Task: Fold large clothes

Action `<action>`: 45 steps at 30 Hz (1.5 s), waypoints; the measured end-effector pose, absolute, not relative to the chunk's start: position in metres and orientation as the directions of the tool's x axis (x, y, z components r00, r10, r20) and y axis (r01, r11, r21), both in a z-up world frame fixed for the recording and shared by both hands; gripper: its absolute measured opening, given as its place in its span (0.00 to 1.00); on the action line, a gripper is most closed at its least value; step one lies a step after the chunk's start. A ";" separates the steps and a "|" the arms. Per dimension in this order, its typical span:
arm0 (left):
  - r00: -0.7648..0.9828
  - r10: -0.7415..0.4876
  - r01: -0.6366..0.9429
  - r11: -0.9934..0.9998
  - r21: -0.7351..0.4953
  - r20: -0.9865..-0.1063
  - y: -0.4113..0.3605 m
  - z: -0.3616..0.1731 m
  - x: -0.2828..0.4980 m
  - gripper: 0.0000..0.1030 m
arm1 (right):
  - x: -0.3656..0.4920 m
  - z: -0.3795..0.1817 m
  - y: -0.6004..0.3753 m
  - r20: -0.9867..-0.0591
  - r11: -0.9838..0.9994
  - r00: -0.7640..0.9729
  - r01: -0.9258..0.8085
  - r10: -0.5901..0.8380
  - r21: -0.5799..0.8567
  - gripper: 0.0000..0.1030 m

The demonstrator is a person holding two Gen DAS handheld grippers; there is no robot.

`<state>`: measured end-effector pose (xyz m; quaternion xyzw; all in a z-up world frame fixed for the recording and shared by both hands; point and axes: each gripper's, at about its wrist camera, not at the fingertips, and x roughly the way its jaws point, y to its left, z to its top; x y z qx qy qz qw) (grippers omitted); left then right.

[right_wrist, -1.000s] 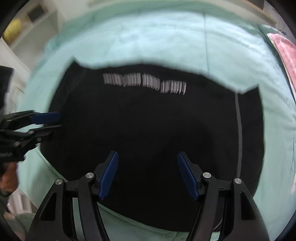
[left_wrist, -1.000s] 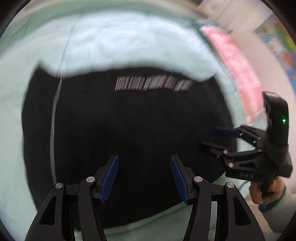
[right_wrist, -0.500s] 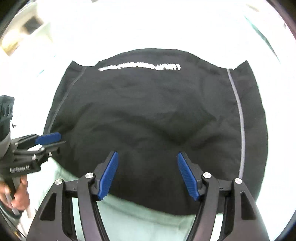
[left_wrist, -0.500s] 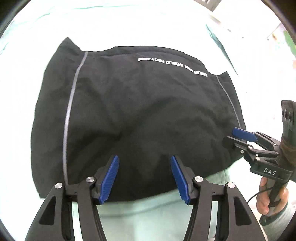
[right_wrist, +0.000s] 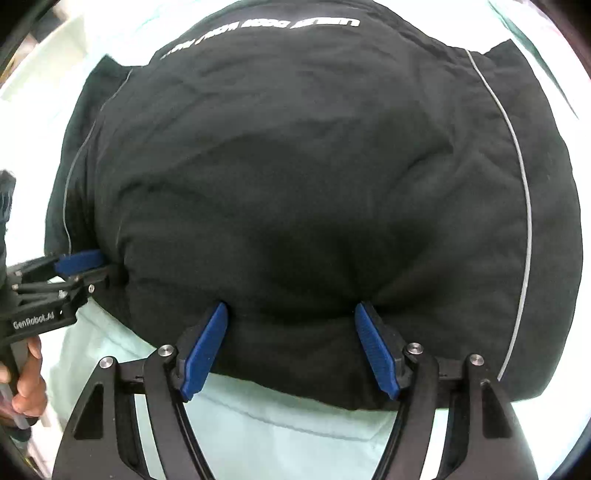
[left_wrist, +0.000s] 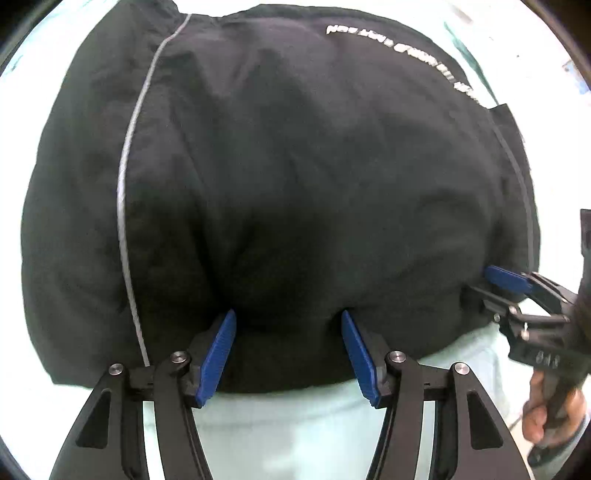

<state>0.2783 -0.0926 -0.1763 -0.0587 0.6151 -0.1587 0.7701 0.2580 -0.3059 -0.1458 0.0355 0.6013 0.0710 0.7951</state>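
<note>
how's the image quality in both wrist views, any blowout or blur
Left wrist view: pale green sheet blows out to white at the edges, black garment stays dark and its white lettering smears. Right wrist view: same blown-out surround, lettering sharper; fisheye bulges both.

Both grippers have come down onto the black garment [left_wrist: 295,166], which now fills each view. The left gripper [left_wrist: 288,325] has its blue fingertips [left_wrist: 218,350] pressed into the fabric by its near edge. The right gripper [right_wrist: 291,317] likewise dents the cloth, which bunches between its spread jaws.
</note>
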 end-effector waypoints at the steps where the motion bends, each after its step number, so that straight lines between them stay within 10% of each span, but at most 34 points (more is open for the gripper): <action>1: 0.202 -0.327 0.178 0.939 -0.294 -0.923 -0.087 -0.168 0.274 0.59 | 0.256 -0.141 -0.310 -0.948 0.984 0.265 -0.054 0.177 0.168 0.70; 18: 0.409 -0.341 -0.039 0.920 -0.390 -0.846 0.054 -0.106 0.297 0.59 | 0.239 -0.061 -0.473 -0.879 0.939 0.464 0.238 0.114 0.247 0.73; 37: 0.270 -0.744 -0.111 0.606 -0.787 -0.611 0.083 -0.226 0.385 0.61 | 0.306 -0.133 -0.525 -0.844 0.910 0.448 0.140 0.294 0.391 0.73; 45: 0.237 -0.853 -0.130 0.446 -0.886 -0.464 0.060 -0.263 0.402 0.64 | 0.312 -0.182 -0.546 -0.731 0.787 0.471 0.115 0.494 0.606 0.91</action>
